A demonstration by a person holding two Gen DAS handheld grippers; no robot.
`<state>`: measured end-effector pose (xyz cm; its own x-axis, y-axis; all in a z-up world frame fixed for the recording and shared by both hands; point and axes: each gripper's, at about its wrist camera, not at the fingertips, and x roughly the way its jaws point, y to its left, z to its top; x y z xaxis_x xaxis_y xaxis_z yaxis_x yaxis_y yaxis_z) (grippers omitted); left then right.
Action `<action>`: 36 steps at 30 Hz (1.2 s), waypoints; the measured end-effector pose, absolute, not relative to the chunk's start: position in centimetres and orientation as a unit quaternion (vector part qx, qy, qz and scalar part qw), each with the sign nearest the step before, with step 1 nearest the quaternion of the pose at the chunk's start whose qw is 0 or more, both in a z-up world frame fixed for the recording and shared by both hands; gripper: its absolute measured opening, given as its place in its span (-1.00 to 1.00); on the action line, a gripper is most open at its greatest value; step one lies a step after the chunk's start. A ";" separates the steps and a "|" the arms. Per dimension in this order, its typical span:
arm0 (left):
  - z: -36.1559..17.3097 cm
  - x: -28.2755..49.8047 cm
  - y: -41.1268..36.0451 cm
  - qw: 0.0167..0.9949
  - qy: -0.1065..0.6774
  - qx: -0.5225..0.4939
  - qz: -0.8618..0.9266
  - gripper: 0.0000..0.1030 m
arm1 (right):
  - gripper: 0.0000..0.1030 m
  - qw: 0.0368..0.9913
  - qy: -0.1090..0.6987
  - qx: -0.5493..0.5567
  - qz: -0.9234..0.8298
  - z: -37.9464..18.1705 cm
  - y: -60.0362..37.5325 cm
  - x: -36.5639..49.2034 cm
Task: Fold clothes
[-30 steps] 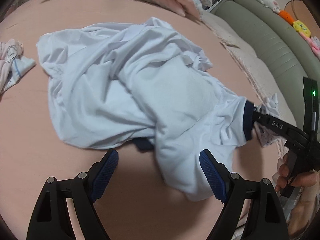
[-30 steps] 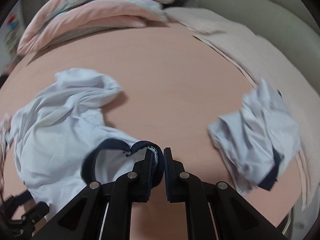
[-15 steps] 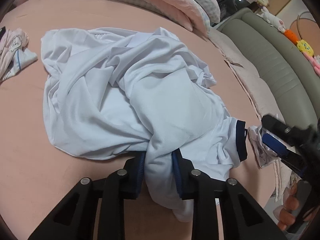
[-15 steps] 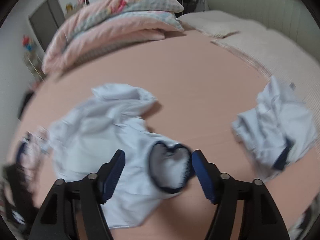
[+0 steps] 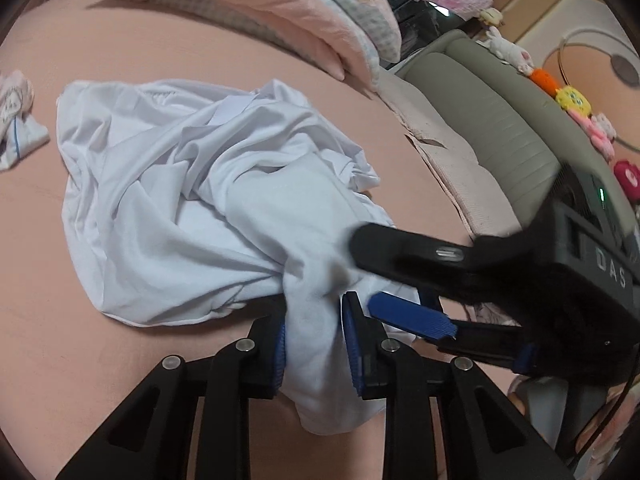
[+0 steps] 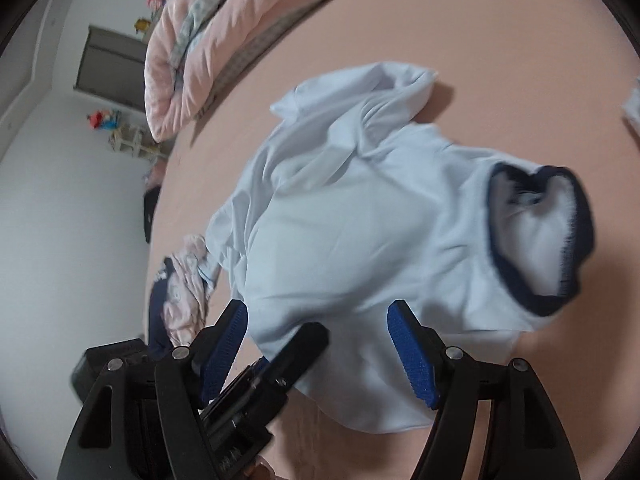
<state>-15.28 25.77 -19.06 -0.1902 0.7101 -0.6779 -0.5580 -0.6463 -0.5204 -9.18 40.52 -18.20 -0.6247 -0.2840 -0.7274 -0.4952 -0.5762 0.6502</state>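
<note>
A crumpled white T-shirt with navy trim lies on the pink bed sheet. My left gripper is shut on a bunched fold of the shirt at its near edge. My right gripper reaches in from the right with its fingers spread over that same bunch. In the right wrist view the right gripper is open above the shirt, whose navy-edged opening lies to the right. The left gripper's tip shows between the right gripper's fingers.
Folded pink bedding is stacked at the far side of the bed. A small pink-and-white garment lies at the left. A grey-green padded headboard with plush toys runs along the right.
The left gripper closed on the shirt's near fold half a second ago and still holds it. The right gripper released the navy-trimmed edge, opened, and swung in close over the left gripper's hold.
</note>
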 end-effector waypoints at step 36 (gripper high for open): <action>-20.6 -15.9 21.7 0.358 -0.013 -0.508 0.783 0.31 | -0.50 0.098 0.438 -0.386 0.806 -18.4 41.3 -10.6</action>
